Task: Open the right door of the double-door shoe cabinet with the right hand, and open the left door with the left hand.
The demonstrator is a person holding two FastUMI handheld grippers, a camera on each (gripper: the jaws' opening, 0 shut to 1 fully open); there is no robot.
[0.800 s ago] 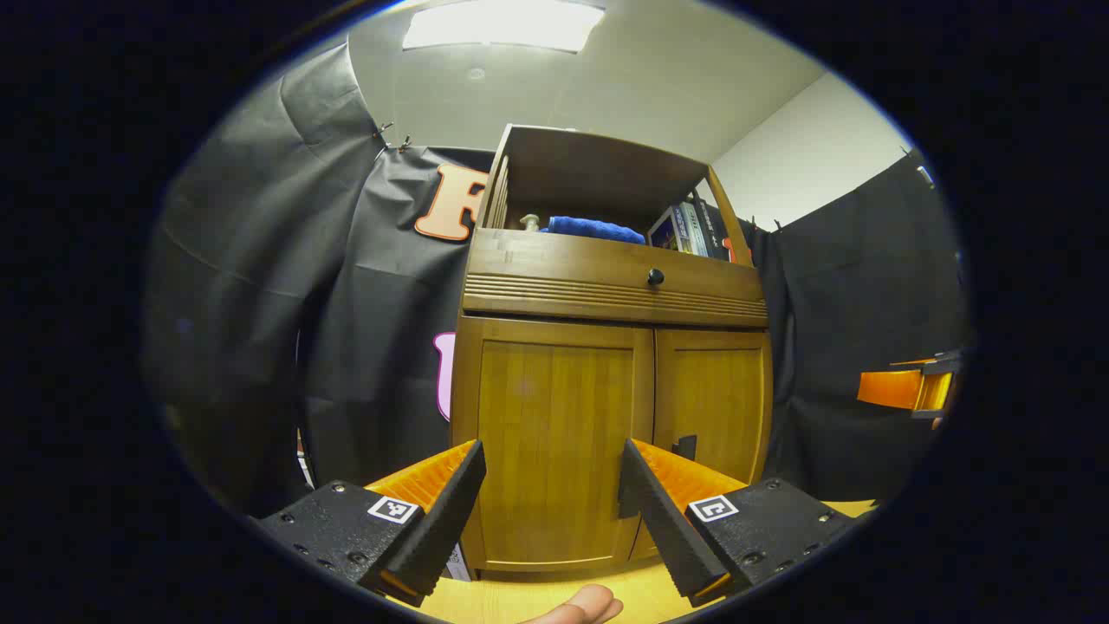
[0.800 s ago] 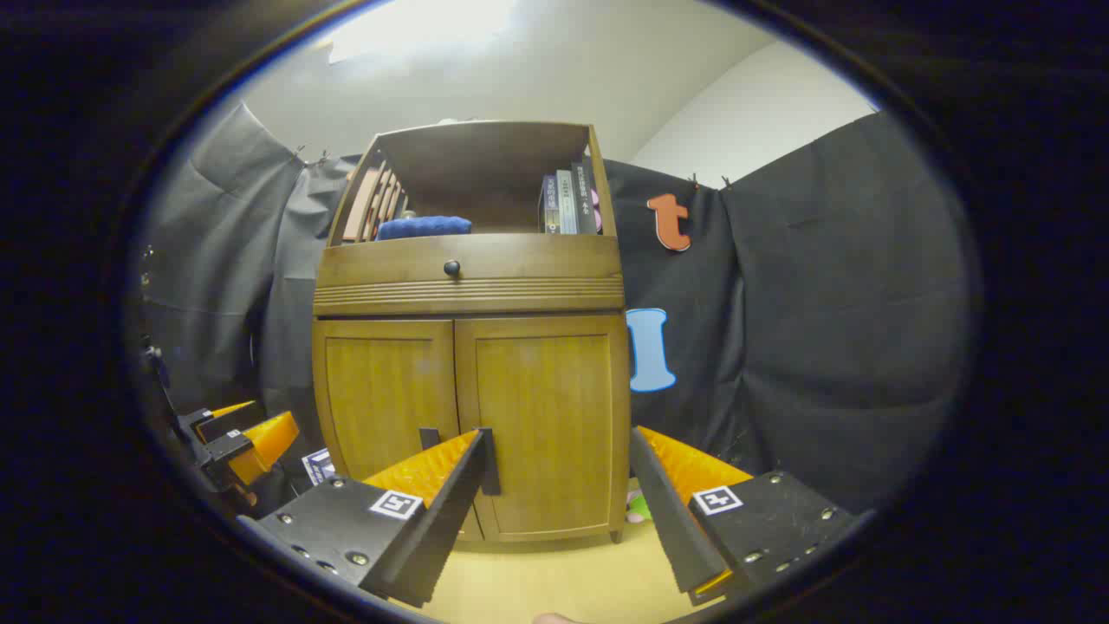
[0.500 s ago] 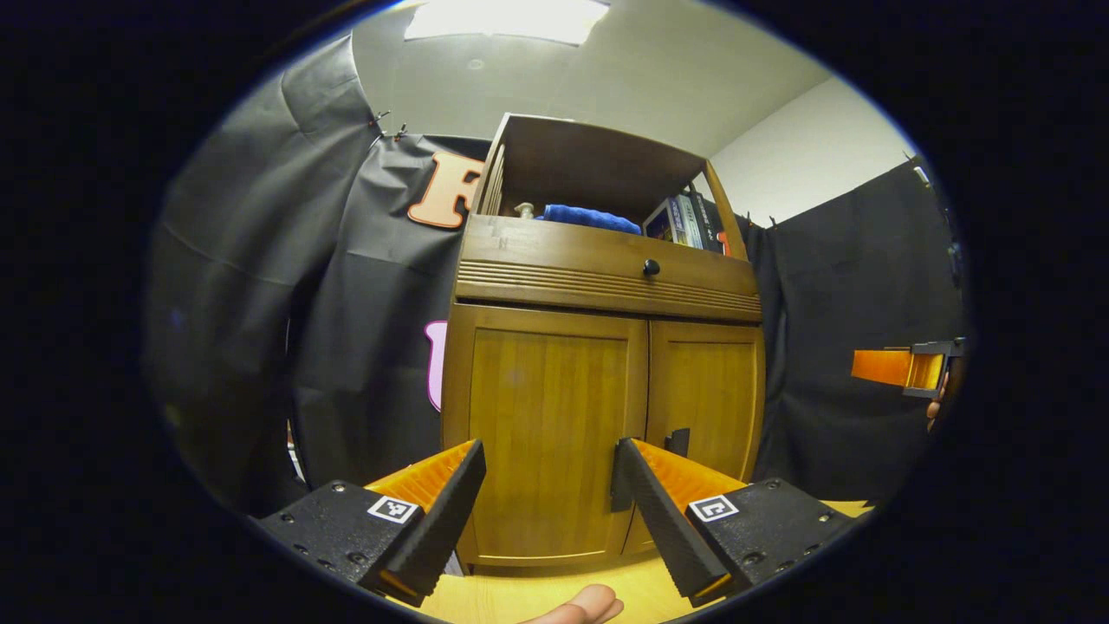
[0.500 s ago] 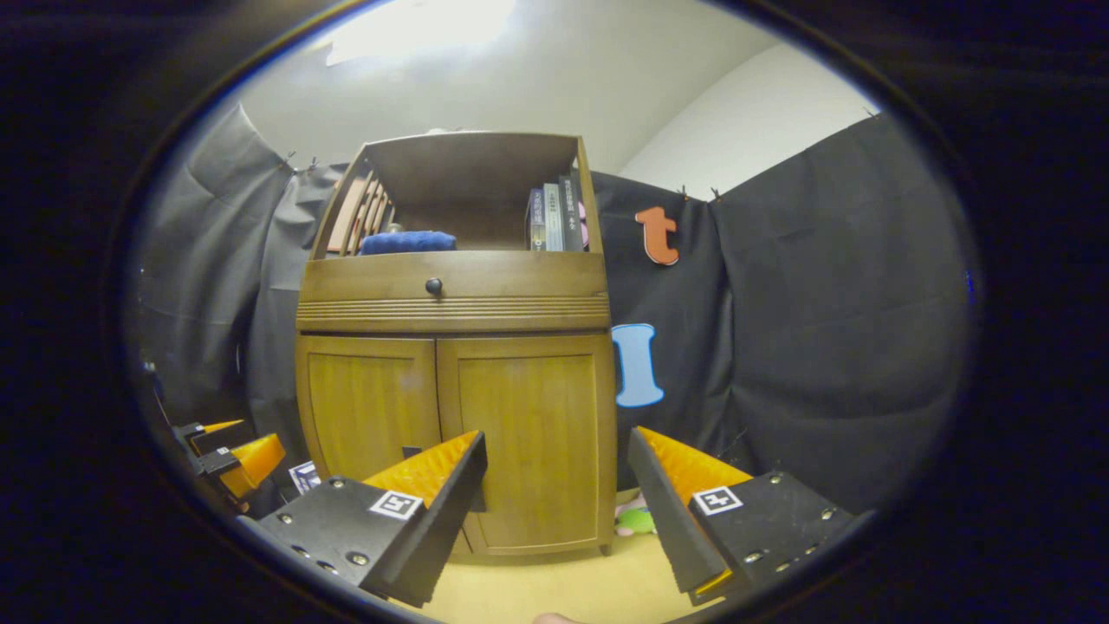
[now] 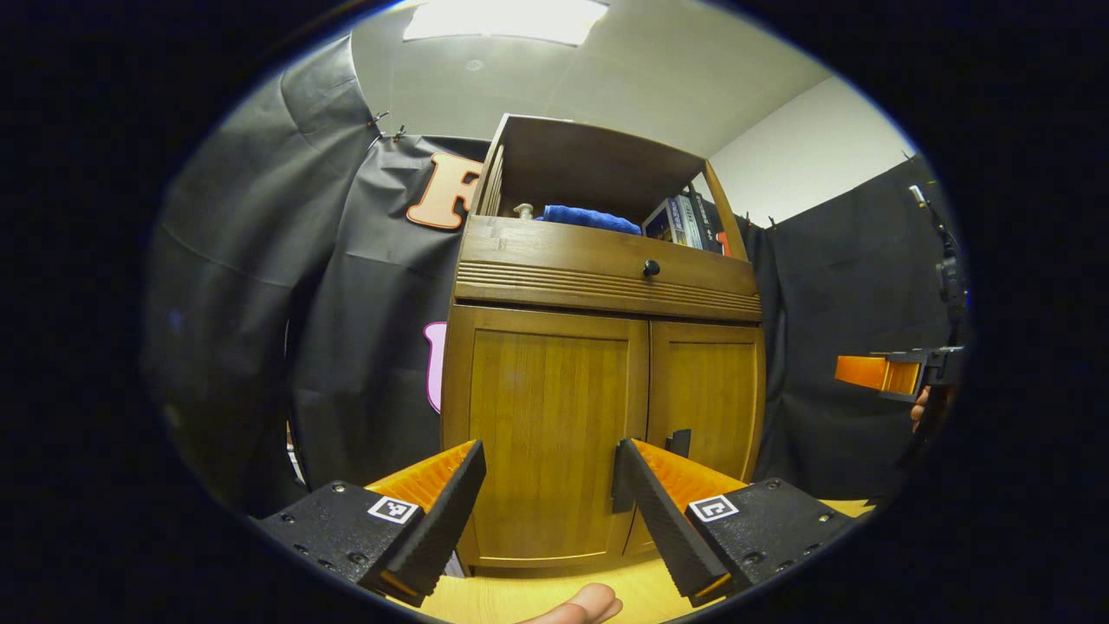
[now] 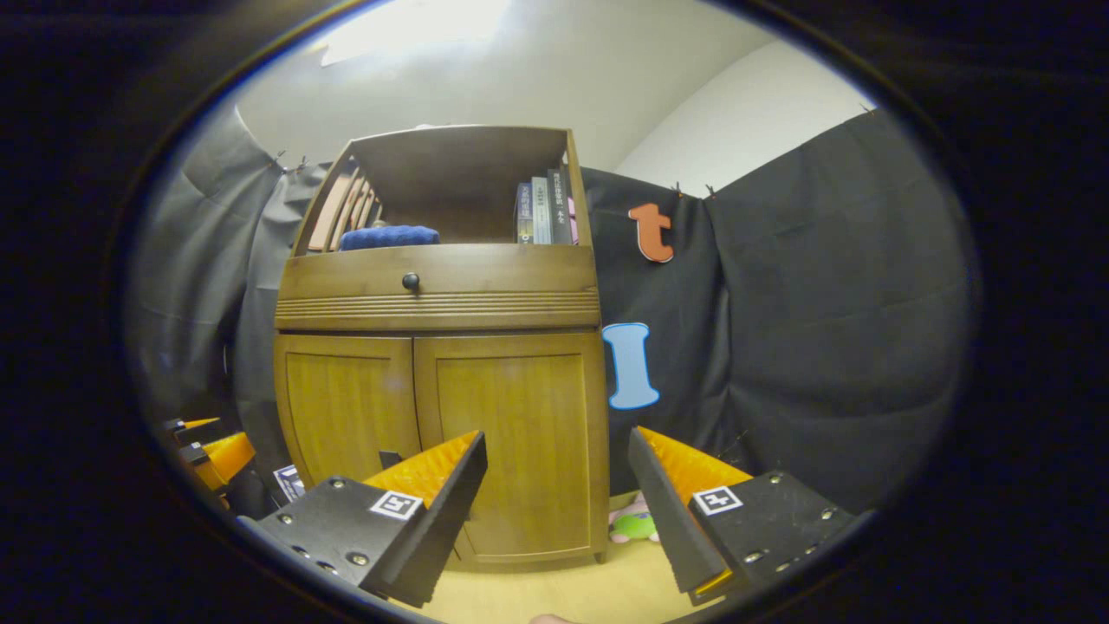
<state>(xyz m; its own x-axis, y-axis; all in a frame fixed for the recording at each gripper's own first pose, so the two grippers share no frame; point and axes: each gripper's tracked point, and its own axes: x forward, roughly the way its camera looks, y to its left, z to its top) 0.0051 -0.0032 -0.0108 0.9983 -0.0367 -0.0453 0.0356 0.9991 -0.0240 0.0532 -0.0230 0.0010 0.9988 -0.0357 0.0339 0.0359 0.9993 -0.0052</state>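
Change: since earlier frames we drifted our right gripper rightward; cabinet slid left.
Fingers: both grippers spread, empty.
Doors: shut; right door ahead-left; left gripper faced left door.

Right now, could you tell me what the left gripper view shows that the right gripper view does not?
Left gripper view: a small pale bottle beside the towel, and the right hand-held gripper out to the cabinet's right.
Right gripper view: a green toy on the floor by the cabinet's right foot, and the left hand-held gripper low at the left.
Both: the shoe cabinet with its left door and right door shut, a blue towel, books and the drawer knob.
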